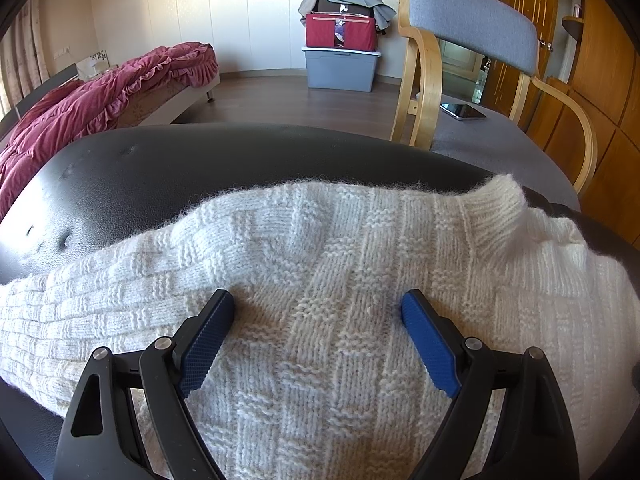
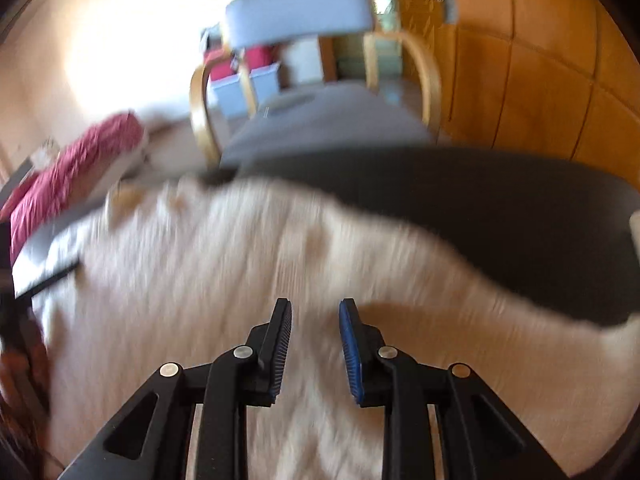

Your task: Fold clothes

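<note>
Left tool [image 1: 318, 304] over white sweater [image 1: 320, 248]

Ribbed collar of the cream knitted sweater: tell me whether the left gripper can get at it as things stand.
Probably yes. The left gripper has its jaws wide and empty over the cream knitted sweater, and nothing lies between it and the ribbed collar.

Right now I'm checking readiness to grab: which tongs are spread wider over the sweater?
The left tongs, blue pads far apart over the white sweater; the right tongs show only a narrow gap.
</note>
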A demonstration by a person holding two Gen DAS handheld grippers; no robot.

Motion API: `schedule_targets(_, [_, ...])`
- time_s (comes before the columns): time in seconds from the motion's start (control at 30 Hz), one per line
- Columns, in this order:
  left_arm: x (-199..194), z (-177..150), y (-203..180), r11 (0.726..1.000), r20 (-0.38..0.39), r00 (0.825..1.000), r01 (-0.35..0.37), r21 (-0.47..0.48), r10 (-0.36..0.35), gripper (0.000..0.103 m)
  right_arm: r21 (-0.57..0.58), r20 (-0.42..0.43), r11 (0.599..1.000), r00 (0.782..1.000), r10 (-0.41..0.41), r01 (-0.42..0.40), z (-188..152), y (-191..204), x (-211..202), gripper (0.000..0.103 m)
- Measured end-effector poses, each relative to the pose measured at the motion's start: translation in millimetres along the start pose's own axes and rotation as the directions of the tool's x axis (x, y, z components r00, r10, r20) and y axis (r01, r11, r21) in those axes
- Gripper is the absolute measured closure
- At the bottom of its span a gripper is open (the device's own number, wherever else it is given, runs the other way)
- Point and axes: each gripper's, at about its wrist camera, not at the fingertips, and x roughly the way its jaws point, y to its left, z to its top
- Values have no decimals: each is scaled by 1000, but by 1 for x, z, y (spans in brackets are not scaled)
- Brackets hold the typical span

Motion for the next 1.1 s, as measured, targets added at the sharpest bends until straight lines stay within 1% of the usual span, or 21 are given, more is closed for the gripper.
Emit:
schedule_targets(0.07, [0,0,0,1000,1,1000,2,-2,-2,15,23,23,1000,1000,-8,7,-5,-7,-3,80])
schedule_targets(0.17, [0,-1,0,1000,2,1000,3,-3,-3,15,62,35,991,992,-122,120,-5,-23,-2,80])
schedule_targets(0.2, [0,-1,0,1000,2,1000,1,-3,-1,15,84,40,990,992,-117,113,-5,-30,-3,80])
schedule_targets(0.3, [0,-1,0,1000,3,1000,2,-3,-2,15,157,63,987,997,-41,31,-8,-48,-8,80])
schedule_targets(0.37, [0,-1,0,1000,3,1000,2,-4,-2,15,187,83,982,995,-49,33,-15,-54,-21,80])
schedule_targets(0.43, [0,-1,0,1000,3,1000,0,-3,0,15,176,109,984,993,-47,28,-20,-56,-37,80])
schedule_targets(0.53, [0,-1,-1,1000,3,1000,0,-3,0,15,95,118,995,993,-18,6,-29,-40,-52,80])
schedule_targets(0.57, [0,-1,-1,1000,3,1000,1,-3,-1,15,64,110,998,994,-10,3,-33,-33,-52,81])
schedule_targets(0.63, [-1,-1,-1,1000,3,1000,2,-5,-2,15,-2,83,1000,997,2,-2,-39,-18,-50,91])
schedule_targets(0.67, [-1,-1,-1,1000,3,1000,3,-5,-3,15,-15,68,1000,998,-18,19,-42,-15,-46,93])
schedule_targets(0.73, [-1,-1,0,1000,4,1000,5,-7,-5,15,-26,38,996,996,-82,83,-48,-14,-36,93])
schedule_targets(0.77, [-1,-1,1,1000,4,1000,5,-8,-5,15,-10,35,996,996,-83,84,-50,-20,-33,93])
schedule_targets(0.87, [-1,0,1,1000,4,1000,5,-8,-5,15,56,51,998,998,-39,37,-52,-31,-38,95])
schedule_targets(0.93, [-1,0,0,1000,3,1000,5,-9,-5,15,99,64,995,998,-10,3,-53,-38,-41,90])
schedule_targets(0.97, [-1,0,0,1000,3,1000,5,-9,-5,15,127,83,992,997,-6,-5,-56,-44,-49,87])
schedule_targets(1.0, [-1,0,-1,1000,3,1000,5,-9,-5,15,158,108,987,994,-8,-10,-60,-52,-58,77])
schedule_targets(1.03, [-1,0,-1,1000,3,1000,4,-8,-4,15,188,132,982,991,-10,-15,-63,-59,-67,77])
schedule_targets(1.1, [-3,0,-1,1000,9,1000,9,-8,-9,15,265,169,964,983,-73,26,-71,-87,-86,77])
